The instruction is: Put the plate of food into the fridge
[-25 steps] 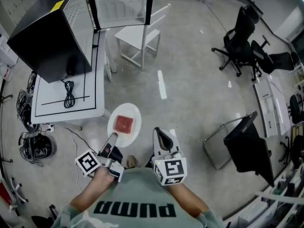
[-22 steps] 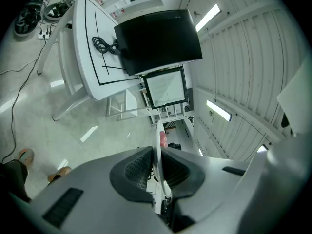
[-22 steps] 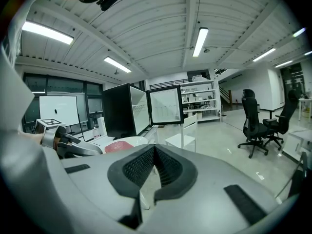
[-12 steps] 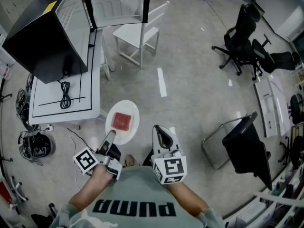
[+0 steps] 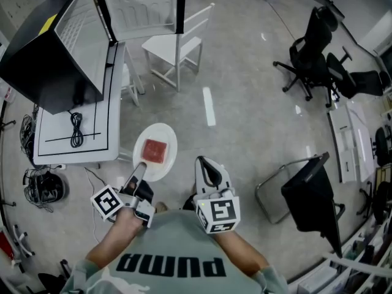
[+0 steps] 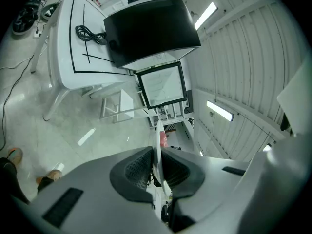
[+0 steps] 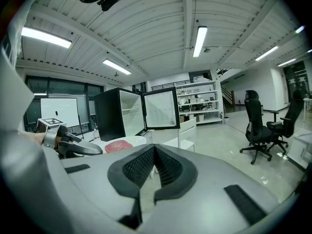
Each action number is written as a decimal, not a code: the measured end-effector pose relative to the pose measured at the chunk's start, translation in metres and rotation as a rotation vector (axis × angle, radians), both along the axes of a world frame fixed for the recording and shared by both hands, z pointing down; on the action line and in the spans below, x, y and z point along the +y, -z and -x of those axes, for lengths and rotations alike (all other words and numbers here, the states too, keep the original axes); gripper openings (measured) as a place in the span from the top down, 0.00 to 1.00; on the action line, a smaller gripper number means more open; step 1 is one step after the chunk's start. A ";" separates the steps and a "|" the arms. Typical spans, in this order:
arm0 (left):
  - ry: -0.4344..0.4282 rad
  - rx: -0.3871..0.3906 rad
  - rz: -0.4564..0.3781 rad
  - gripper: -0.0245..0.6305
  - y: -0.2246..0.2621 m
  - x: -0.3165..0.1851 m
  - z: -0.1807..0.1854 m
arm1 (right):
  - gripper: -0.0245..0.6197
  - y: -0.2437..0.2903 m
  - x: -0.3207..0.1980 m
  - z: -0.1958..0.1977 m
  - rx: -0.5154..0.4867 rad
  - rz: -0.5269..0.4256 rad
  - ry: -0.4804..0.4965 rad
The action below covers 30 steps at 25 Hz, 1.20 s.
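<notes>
The plate [image 5: 162, 133] with its red slab of food [image 5: 155, 150] has drifted left towards the white bench [image 5: 97, 152] and open black fridge [image 5: 38, 54] at upper left, its near rim clamped in the left claw [image 5: 138, 171], while the right claw [image 5: 206, 165] at lower centre is pressed together, empty.

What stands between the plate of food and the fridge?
Nothing visible does. The fridge stands with its door open, and the plate in the left gripper has a free path there. A white chair stands near the door.
</notes>
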<state>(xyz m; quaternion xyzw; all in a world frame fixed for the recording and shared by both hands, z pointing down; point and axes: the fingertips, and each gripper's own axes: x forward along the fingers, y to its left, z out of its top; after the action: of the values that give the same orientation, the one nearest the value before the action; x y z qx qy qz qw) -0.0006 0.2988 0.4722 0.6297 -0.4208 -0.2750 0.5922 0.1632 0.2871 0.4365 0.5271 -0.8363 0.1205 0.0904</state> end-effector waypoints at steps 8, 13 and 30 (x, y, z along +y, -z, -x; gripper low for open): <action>0.041 -0.016 -0.011 0.91 0.008 -0.032 -0.035 | 0.95 0.002 -0.039 -0.033 -0.012 -0.004 0.045; 0.068 -0.037 -0.007 0.91 0.003 -0.041 -0.054 | 0.95 0.002 -0.057 -0.054 -0.028 -0.010 0.059; 0.121 -0.020 -0.012 0.91 0.002 -0.067 -0.103 | 0.95 -0.008 -0.084 -0.099 -0.033 0.001 0.107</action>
<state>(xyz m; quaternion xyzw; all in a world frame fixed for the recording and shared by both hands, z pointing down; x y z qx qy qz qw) 0.1023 0.2319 0.4701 0.6095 -0.4623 -0.3064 0.5665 0.2627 0.2031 0.4442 0.4794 -0.8647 0.1249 0.0832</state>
